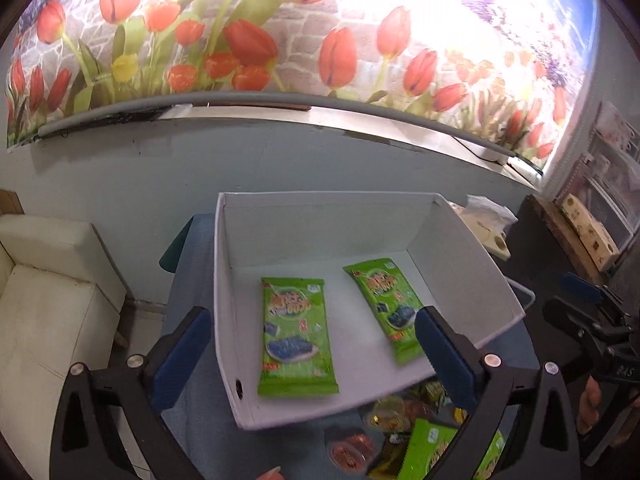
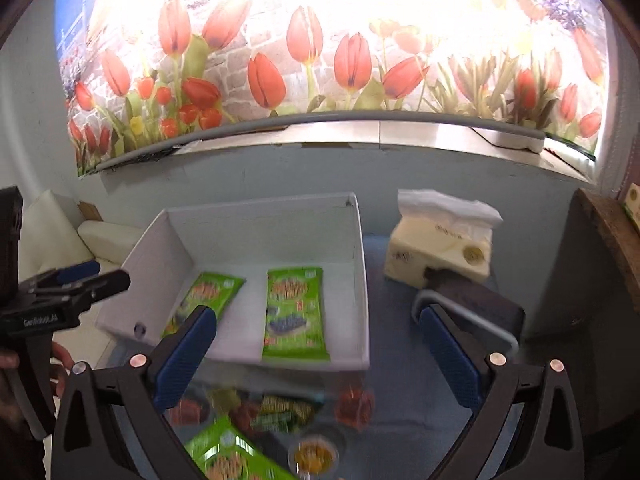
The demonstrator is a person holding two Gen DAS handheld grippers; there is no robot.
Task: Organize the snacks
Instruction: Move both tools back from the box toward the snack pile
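A white open box (image 1: 320, 232) stands on the blue-covered table with two green snack packets lying flat inside, one on the left (image 1: 296, 336) and one on the right (image 1: 384, 304). My left gripper (image 1: 312, 320) hangs open above the box's near side, nothing between its blue pads. The right gripper (image 2: 316, 316) is open too, over the box's front edge (image 2: 280, 362), and holds nothing. Loose snacks lie in front of the box: another green packet (image 2: 224, 456), a yellow jelly cup (image 2: 314, 456), a red cup (image 2: 354, 402) and small green wrappers (image 2: 284, 412).
A tissue pack (image 2: 440, 248) and a dark block with a white rim (image 2: 472, 304) sit right of the box. A white sofa (image 1: 48, 300) stands left of the table. The pale wall with a tulip mural rises close behind. A wooden ledge (image 2: 608, 232) is at far right.
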